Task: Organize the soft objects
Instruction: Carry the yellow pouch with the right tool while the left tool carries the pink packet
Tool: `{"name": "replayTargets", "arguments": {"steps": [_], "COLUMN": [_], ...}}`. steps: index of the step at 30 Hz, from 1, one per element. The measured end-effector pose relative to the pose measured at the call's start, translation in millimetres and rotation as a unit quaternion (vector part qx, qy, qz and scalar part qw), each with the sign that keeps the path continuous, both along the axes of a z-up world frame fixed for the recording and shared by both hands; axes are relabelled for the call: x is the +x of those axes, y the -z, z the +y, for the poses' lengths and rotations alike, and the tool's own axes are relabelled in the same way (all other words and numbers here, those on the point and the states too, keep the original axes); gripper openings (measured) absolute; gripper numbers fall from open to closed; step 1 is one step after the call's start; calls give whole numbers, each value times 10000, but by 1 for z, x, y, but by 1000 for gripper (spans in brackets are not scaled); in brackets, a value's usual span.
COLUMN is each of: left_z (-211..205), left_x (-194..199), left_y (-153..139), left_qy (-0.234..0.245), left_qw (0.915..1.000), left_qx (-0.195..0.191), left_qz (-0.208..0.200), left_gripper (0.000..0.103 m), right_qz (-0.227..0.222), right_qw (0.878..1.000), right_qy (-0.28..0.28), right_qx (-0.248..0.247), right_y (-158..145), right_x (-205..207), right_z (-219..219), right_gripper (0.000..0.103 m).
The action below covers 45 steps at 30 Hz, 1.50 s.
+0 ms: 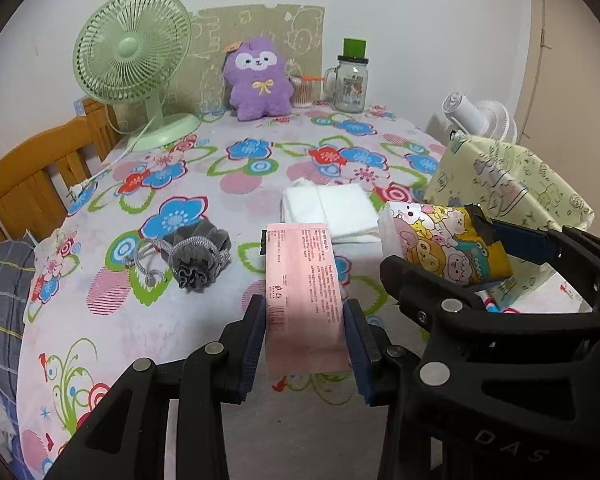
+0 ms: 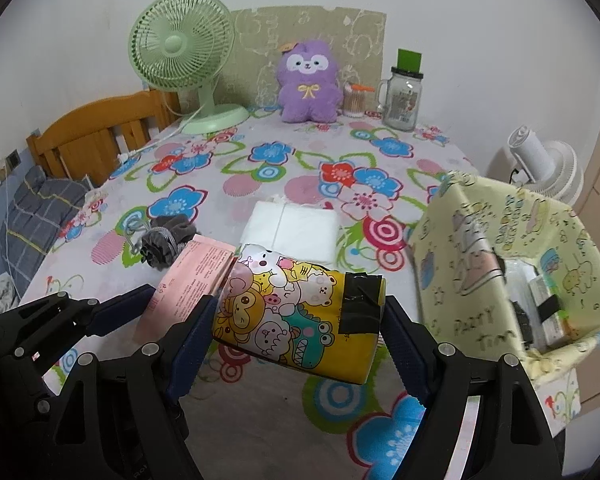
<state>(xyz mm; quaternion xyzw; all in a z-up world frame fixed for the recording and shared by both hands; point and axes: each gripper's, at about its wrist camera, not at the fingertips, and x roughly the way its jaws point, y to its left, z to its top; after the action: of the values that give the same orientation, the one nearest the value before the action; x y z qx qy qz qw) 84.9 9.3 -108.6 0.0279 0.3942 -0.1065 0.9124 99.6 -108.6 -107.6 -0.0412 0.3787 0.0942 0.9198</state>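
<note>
Left wrist view: left gripper [image 1: 305,340], both pads pressed against the sides of a pink tissue pack [image 1: 303,292], held lengthwise above the tablecloth. Right gripper [image 1: 452,240] alongside at right, clamped on a yellow cartoon tissue pack [image 1: 440,240] with a black tape patch.

Right wrist view: right gripper [image 2: 296,332], jaws closed against both ends of the yellow cartoon tissue pack [image 2: 296,312], lifted off the cloth. Left gripper [image 2: 140,312] at lower left, pink tissue pack [image 2: 188,284] in its grasp, the two packs just beside each other.

- White tissue pack [image 2: 292,228]: flat on the floral tablecloth [image 2: 260,152], beyond both held packs.
- Grey drawstring pouch [image 1: 196,256]: on the cloth, left of the pink pack.
- Pale yellow fabric bin [image 2: 500,264]: at right table edge, other packs inside.
- Purple plush toy [image 1: 258,80], green desk fan [image 1: 134,64], glass mug jar [image 1: 350,84]: along the far wall.
- White fan [image 2: 544,160]: behind the bin.
</note>
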Motion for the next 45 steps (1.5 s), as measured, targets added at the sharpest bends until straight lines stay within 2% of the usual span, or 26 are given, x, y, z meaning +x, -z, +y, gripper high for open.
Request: {"name": "replayTargets", "arguments": {"steps": [24,45], "left_z": [-31,-61], "left_x": [-19,-12], "left_y": [-57,-88], "left_qy": [40,241], "left_qw": [9989,9972], "left_qx": [6,60], "left_qz": [-467,-707], "left_gripper": [40,40], "right_qz": [-512,-762], "right_qw": [9985,9963], "right_qy": [160,359], "right_qx": [95,161], "right_y": [-58,-88], "right_x": [-25,-22], "right_z": [-34,-65], "right_gripper": [83,83]}}
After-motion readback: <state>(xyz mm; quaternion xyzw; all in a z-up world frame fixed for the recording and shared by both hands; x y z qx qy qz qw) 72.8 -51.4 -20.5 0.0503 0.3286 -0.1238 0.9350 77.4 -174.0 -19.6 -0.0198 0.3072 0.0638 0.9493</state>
